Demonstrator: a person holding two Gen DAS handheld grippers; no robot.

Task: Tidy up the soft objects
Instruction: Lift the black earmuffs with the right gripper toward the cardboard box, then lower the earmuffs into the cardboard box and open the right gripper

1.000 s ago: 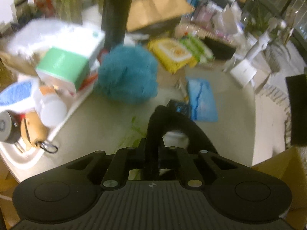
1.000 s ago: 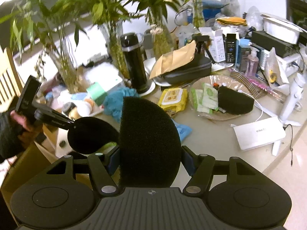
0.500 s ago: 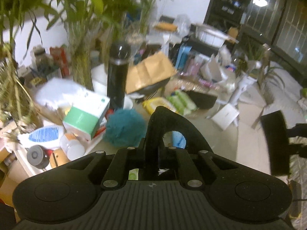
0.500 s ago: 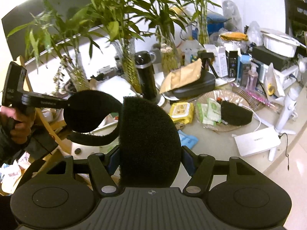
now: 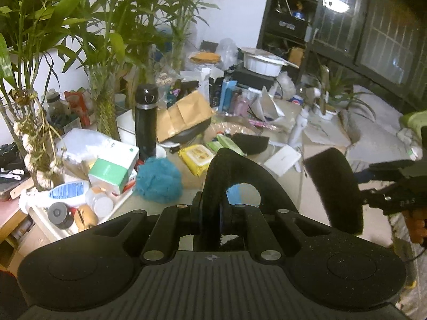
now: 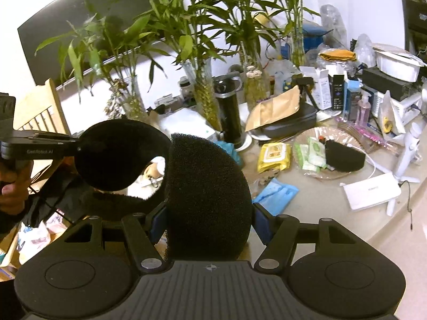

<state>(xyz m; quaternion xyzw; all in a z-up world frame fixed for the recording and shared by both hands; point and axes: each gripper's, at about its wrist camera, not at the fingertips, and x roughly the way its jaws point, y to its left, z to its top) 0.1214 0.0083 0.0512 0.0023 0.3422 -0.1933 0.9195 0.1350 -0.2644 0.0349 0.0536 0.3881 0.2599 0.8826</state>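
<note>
My left gripper (image 5: 213, 210) is shut on a thin black foam ring (image 5: 240, 170), held edge-on above the table. In the right wrist view the same ring (image 6: 117, 146) hangs at the left, next to the thick black foam block (image 6: 208, 186) that my right gripper (image 6: 210, 220) is shut on. That block (image 5: 336, 186) also shows at the right of the left wrist view. On the table lie a teal bath pouf (image 5: 158, 180), a yellow wipes pack (image 6: 273, 157) and another black foam piece (image 6: 344, 156) on a wicker plate (image 6: 349, 133).
The table is crowded: a black flask (image 5: 145, 122), bamboo vases (image 6: 205, 101), a tissue box (image 5: 113, 165), a tray of bottles (image 5: 117, 205), a blue pack (image 6: 276, 192), a white box (image 6: 372, 190). A hand (image 6: 12, 184) holds the left gripper.
Both grippers have risen away from the table, the left one most, so its view now takes in the whole table. The foam ring has drawn close to the foam block.
</note>
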